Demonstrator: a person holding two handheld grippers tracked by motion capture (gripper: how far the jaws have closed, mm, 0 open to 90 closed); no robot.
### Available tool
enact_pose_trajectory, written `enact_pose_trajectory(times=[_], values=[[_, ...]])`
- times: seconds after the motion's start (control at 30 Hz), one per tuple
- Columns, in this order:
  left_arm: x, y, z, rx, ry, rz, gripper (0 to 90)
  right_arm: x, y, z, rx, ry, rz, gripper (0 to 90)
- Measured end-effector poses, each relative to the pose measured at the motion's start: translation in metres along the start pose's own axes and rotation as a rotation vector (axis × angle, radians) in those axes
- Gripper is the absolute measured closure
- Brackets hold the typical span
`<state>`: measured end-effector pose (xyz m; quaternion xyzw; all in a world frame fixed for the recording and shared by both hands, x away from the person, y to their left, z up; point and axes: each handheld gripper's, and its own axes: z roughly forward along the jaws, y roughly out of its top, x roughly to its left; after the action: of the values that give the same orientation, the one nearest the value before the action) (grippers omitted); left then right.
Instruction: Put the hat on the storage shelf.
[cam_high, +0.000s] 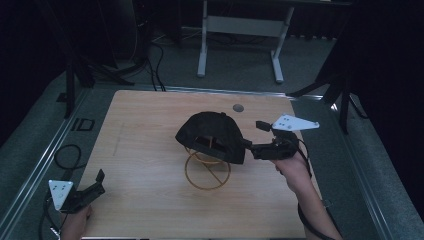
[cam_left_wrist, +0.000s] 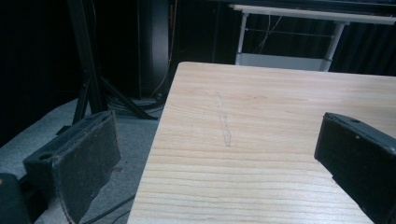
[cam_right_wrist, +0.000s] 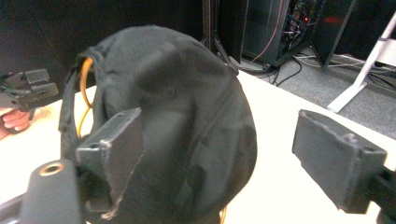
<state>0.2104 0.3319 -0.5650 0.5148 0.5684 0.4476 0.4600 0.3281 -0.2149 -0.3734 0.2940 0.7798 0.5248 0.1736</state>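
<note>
— Wooden table (cam_high: 150, 120) first, pale grain, carrying everything. Anything on it?

— Black cap (cam_high: 212, 135) at the middle, perched over a yellow wire stand (cam_high: 207, 172); round base ring flat on the wood, upper loop tucked under the crown.

— And the right gripper (cam_high: 248, 145)?

— Level with the cap's right side, held by a hand (cam_high: 292, 167) coming in from the lower right. In the right gripper view: jaws wide, one pad against or just in front of the fabric, the other well off to the side, nothing pinched between them.

— So which step?

— Probably either closing in to grasp the cap or just letting go after seating it on the stand; hard to tell which. Cap looks settled, slightly tilted toward the gripper.

— Next move, if lifting?

— Would call for sliding one jaw under the rim, closing on the cloth, then raising straight up so the wire loop doesn't snag.

— Left gripper (cam_high: 92, 190)?

— Parked at the near left corner of the table, well apart from the cap. Jaws spread wide over bare wood, holding nothing.
</note>
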Motion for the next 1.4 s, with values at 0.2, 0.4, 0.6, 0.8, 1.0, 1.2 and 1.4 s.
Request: enact_pose_trajectory(times=[0.2,0.4,0.6,0.8,1.0,1.2,1.4], values=[[0.0,0.0,0.0,0.002,0.0,0.0,0.6,-0.014,-0.019,-0.006,0.008,-0.04,0.012,13.7],[0.0,0.0,0.0,0.003,0.003,0.002,0.6,-0.028,-0.044,-0.014,0.022,-0.112,0.007,13.5],[0.0,0.0,0.0,0.004,0.002,0.003,0.6,-0.041,-0.072,-0.019,0.038,-0.173,0.036,12.7],[0.0,0.0,0.0,0.004,0.001,0.004,0.6,-0.052,-0.102,-0.023,0.067,-0.237,0.056,12.7],[0.0,0.0,0.0,0.003,0.0,0.005,0.6,-0.061,-0.131,-0.029,0.089,-0.289,0.071,12.8],[0.0,0.0,0.0,0.004,0.0,0.005,0.6,-0.069,-0.159,-0.037,0.116,-0.347,0.1,12.9],[-0.001,0.0,0.0,0.004,0.0,0.006,0.6,-0.076,-0.182,-0.045,0.142,-0.389,0.148,11.8]])
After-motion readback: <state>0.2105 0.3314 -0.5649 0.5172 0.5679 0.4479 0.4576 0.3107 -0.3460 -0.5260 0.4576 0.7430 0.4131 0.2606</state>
